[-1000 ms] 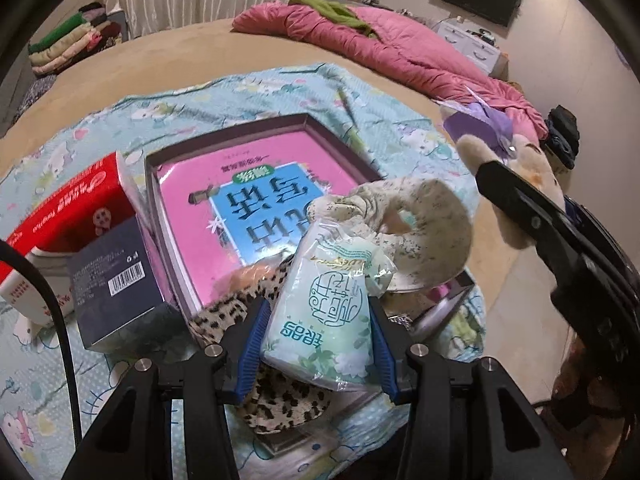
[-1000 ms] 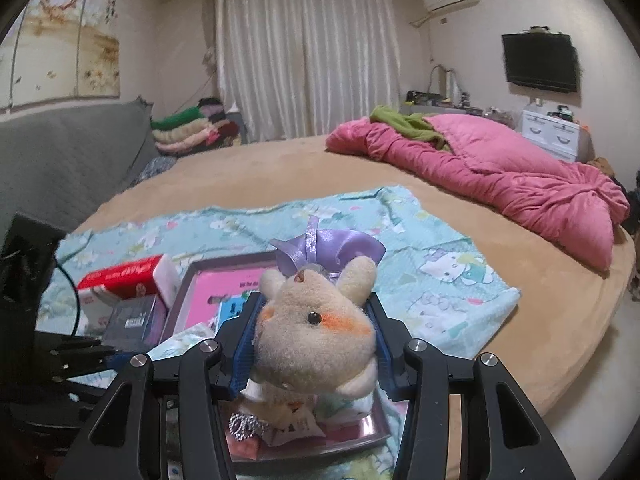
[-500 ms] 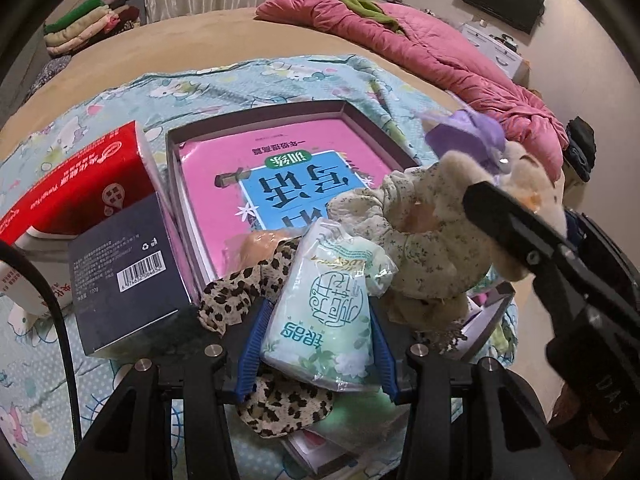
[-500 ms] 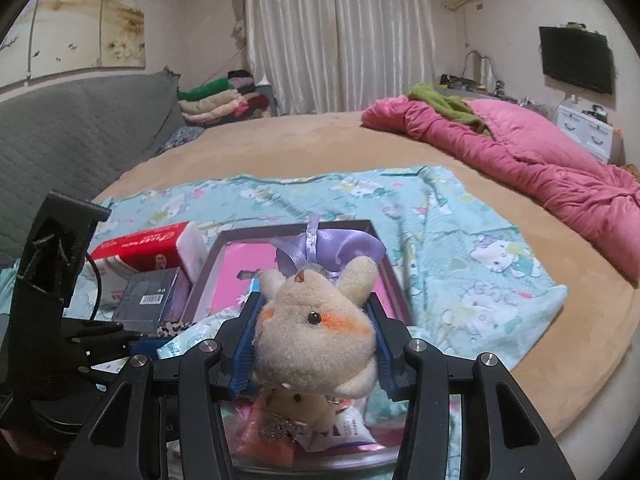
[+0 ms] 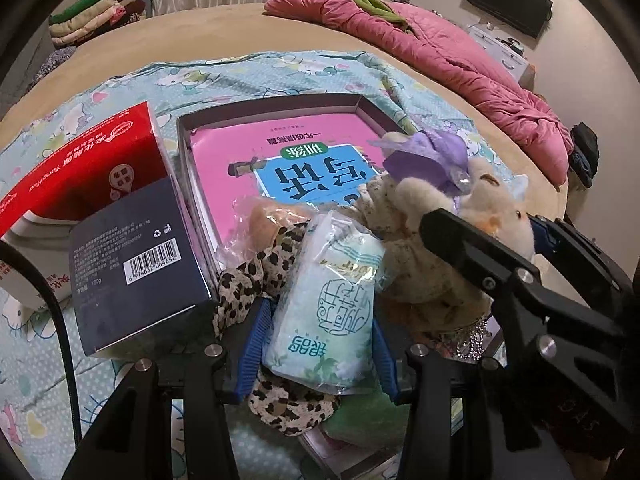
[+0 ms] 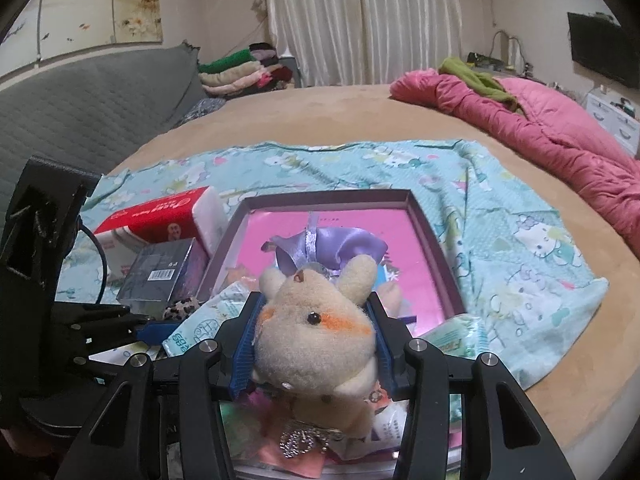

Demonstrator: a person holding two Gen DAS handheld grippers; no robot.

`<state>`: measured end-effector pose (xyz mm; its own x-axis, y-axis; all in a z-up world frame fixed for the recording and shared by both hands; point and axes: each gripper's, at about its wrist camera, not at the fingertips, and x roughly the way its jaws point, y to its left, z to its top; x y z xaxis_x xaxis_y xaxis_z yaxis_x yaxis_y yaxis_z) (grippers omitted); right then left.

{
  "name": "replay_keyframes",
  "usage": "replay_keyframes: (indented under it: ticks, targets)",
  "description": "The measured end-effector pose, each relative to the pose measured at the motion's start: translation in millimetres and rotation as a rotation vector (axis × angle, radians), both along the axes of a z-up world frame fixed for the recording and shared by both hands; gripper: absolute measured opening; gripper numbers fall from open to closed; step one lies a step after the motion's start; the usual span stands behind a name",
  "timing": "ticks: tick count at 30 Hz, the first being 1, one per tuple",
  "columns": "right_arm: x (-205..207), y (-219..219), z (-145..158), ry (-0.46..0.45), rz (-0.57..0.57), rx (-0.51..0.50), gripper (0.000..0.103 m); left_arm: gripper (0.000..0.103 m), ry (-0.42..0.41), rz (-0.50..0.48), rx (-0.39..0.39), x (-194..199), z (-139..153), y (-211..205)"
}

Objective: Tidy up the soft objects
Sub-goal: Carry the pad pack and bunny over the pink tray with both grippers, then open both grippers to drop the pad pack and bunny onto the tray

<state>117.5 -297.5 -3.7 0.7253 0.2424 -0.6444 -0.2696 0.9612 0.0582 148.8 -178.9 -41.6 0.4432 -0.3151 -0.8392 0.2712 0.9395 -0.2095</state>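
My left gripper (image 5: pixel 318 344) is shut on a pale green tissue pack (image 5: pixel 326 312), held over a leopard-print cloth (image 5: pixel 256 280) at the near end of the shallow purple box (image 5: pixel 276 106). A pink booklet (image 5: pixel 248 152) lies in that box. My right gripper (image 6: pixel 316 344) is shut on a beige plush hamster (image 6: pixel 316 336) with a purple bow (image 6: pixel 332 246), hanging over the box's near end. In the left wrist view the plush hamster (image 5: pixel 496 204) sits to the right, beside a floral fabric piece (image 5: pixel 424 272). The tissue pack (image 6: pixel 200 328) shows left of the plush.
A red tissue box (image 5: pixel 80 168) and a dark blue carton (image 5: pixel 132 268) stand left of the purple box on the cartoon-print blanket (image 6: pixel 500 216). A pink quilt (image 6: pixel 540 128) lies at the far right; folded clothes (image 6: pixel 240 68) are stacked at the back.
Both grippers have come down and forward toward the box with their loads still held. The plush has moved closer to the tissue pack, over the floral fabric.
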Motion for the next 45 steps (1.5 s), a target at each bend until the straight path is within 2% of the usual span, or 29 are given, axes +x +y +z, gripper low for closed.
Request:
replay_keyframes:
  ticks: [13,31,33,35,45]
  targets:
    - [3.1,-2.1,1.8,0.013,-0.020,0.038,0.054,0.048,-0.015,-0.018,-0.010,-4.0,2.1,2.2]
    - [9.5,-4.2,0.2,0.022,-0.078,0.030,0.056,0.048,-0.036,-0.027,-0.005,-7.3,7.9,4.2]
    - [9.7,-7.4,0.9,0.023,-0.082,0.054,0.056,0.048,-0.038,-0.029,-0.001,-7.3,7.7,3.4]
    - [8.0,-10.1,3.7,0.010,-0.082,0.078,0.063,0.048,-0.037,-0.030,-0.003,-7.1,7.8,3.1]
    - [-6.1,-21.2,19.3,-0.027,-0.138,0.110,0.074,0.049,-0.038,-0.028,-0.003,-8.5,12.7,2.9]
